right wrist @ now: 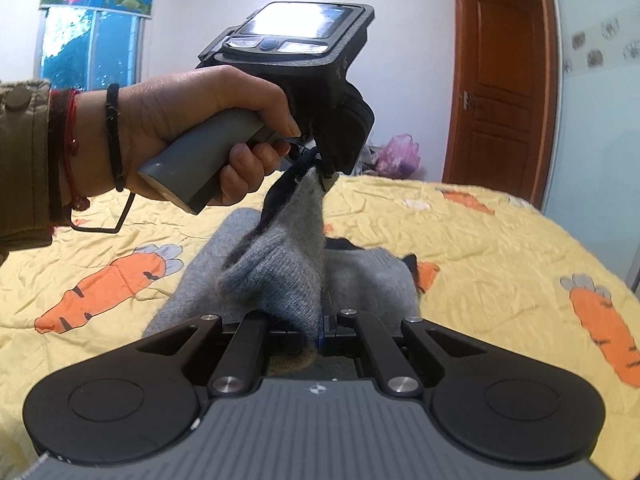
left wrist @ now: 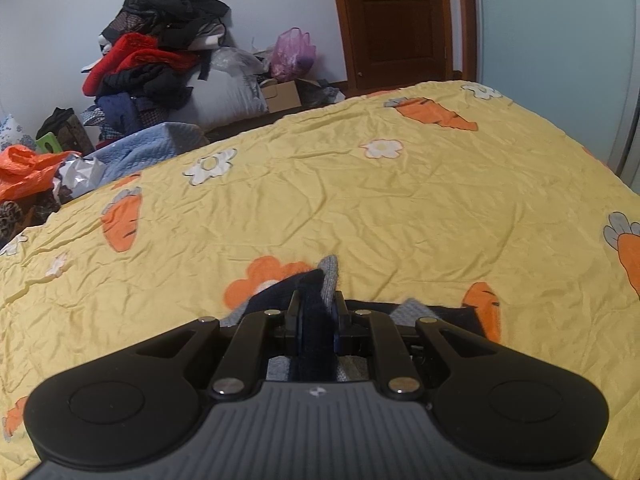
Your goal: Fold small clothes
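Observation:
A small grey knit garment [right wrist: 280, 264] with dark navy trim lies partly on the yellow carrot-print bedspread [right wrist: 500, 248] and is lifted at two edges. My left gripper [left wrist: 316, 312] is shut on its navy-trimmed edge [left wrist: 314, 292]; in the right wrist view the left gripper [right wrist: 316, 168] holds that edge up above the bed. My right gripper [right wrist: 316, 328] is shut on a grey fold of the same garment near its lower edge. The cloth stretches between the two grippers.
A pile of clothes [left wrist: 156, 52], bags and a cardboard box [left wrist: 282, 94] sit on the floor beyond the bed's far edge. A brown door [left wrist: 396, 20] stands behind. The bedspread [left wrist: 360, 200] stretches wide ahead of the left gripper.

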Demonstrator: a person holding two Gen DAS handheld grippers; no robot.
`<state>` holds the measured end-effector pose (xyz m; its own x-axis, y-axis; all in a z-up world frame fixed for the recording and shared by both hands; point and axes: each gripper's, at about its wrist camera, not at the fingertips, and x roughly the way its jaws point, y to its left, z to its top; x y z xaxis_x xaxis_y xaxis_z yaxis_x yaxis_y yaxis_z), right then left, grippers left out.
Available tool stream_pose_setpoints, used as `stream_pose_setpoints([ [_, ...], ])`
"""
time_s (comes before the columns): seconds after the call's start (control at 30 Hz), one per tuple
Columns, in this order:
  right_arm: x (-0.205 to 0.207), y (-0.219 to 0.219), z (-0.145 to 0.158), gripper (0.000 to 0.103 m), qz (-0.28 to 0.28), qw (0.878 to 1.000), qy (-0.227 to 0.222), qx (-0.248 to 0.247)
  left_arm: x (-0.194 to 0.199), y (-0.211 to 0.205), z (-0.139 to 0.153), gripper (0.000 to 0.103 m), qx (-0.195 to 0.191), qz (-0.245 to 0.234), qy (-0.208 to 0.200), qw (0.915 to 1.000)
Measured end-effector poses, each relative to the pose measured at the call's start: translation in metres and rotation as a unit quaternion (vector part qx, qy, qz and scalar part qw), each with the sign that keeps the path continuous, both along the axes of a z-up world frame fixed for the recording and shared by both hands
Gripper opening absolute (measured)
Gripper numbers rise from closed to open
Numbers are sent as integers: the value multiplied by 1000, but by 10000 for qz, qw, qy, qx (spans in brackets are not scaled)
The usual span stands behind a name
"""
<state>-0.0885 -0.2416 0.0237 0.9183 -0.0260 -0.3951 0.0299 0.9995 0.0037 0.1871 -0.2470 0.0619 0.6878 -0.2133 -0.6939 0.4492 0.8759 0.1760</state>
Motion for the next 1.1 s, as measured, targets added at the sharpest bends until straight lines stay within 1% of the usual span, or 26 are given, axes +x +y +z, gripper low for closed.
stream_pose_setpoints([
  [0.27, 1, -26, -11, 11, -98, 9982, 267, 535, 2, -32, -20, 12, 1, -174, 200, 9996],
  [0.4, 4, -37, -18, 12, -46, 9944, 529, 916, -1, -48, -32, 12, 79, -279, 245, 9993],
  [0.47, 7, -43, -21, 14, -23, 9911, 651, 1164, 0, -54, -37, 12, 83, -328, 301, 9990],
  [0.53, 9, -50, -25, 24, -9, 9874, 768, 1382, 3, -59, -42, 14, 50, -403, 394, 9984],
  [0.6, 11, -57, -28, 27, -32, 9835, 880, 1583, 7, -61, -46, 15, -36, -478, 486, 9977],
  [0.67, 12, -65, -31, 34, -28, 9785, 988, 1812, 12, -60, -49, 16, -181, -509, 550, 9970],
  [0.7, 13, -69, -32, 40, -32, 9754, 1029, 1949, 14, -59, -49, 19, -258, -474, 598, 9968],
  [0.73, 13, -74, -34, 43, -38, 9721, 1064, 2088, 17, -57, -48, 25, -351, -433, 660, 9963],
  [0.77, 13, -79, -36, 44, -41, 9686, 1085, 2237, 20, -53, -46, 29, -471, -420, 711, 9955],
  [0.8, 13, -84, -38, 44, -38, 9647, 1099, 2392, 22, -49, -43, 39, -590, -399, 717, 9949],
  [0.83, 13, -89, -40, 44, -39, 9605, 1119, 2547, 24, -44, -38, 51, -683, -342, 660, 9949],
  [0.87, 13, -93, -43, 45, -32, 9561, 1143, 2697, 26, -38, -33, 58, -748, -256, 540, 9954],
  [0.9, 14, -98, -45, 46, -18, 9519, 1168, 2833, 26, -30, -26, 69, -808, -153, 365, 9959],
  [0.93, 15, -102, -48, 46, -7, 9478, 1199, 2955, 25, -21, -19, 76, -870, -53, 157, 9961],
  [1.0, 17, -108, -52, 48, 18, 9393, 1235, 3201, 23, -3, -8, 80, -886, 99, -160, 9959],
  [1.1, 19, -116, -54, 50, 22, 9293, 1234, 3482, 17, 25, 0, 80, -765, 284, -402, 9959],
])
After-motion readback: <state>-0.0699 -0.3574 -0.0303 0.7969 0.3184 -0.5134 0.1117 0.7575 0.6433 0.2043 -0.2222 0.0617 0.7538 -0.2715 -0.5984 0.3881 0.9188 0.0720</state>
